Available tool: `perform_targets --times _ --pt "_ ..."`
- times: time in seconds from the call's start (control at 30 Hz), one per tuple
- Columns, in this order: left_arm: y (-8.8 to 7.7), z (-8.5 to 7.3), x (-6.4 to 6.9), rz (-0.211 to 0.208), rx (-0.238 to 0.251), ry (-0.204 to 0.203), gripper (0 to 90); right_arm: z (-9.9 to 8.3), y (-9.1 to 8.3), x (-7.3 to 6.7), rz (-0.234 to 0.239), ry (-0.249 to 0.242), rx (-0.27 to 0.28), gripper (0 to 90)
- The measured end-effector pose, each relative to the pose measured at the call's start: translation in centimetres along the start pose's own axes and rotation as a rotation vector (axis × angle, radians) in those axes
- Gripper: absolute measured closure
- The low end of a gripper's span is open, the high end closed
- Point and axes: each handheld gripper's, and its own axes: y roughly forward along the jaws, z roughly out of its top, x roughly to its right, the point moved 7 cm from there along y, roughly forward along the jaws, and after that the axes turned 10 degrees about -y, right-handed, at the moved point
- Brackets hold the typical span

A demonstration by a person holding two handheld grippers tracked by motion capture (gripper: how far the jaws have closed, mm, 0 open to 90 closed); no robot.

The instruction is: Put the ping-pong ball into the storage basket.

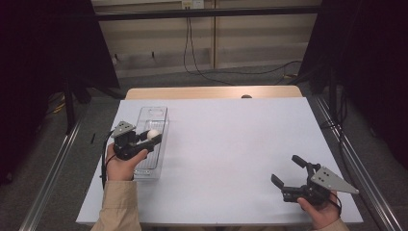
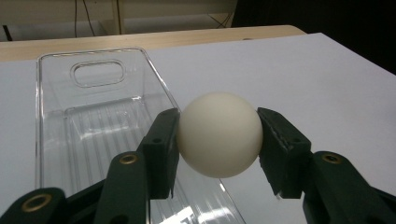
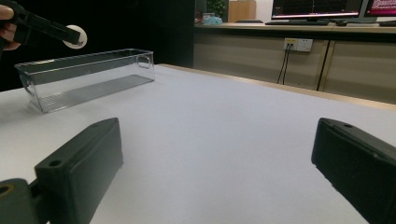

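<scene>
High view: left tongs (image 1: 153, 137) grip white ball (image 1: 153, 134); no writing legible.

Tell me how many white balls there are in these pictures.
1. The white ball is clamped in the left claw, held above the right-hand rim of the clear plastic bin at the left of the table. None lies in the bin.

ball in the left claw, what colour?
Plain off-white ball, no markings visible. The left gripper view shows it best.

Dim, even light; soft shadows, slight blur.
</scene>
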Motion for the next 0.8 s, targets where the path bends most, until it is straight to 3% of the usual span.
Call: perform_targets --times 0.8 --pt "-0.3 -0.5 -1.3 0.040 0.003 -0.001 51.2 0.1 0.3 -0.1 0.002 0.004 0.004 1.7"
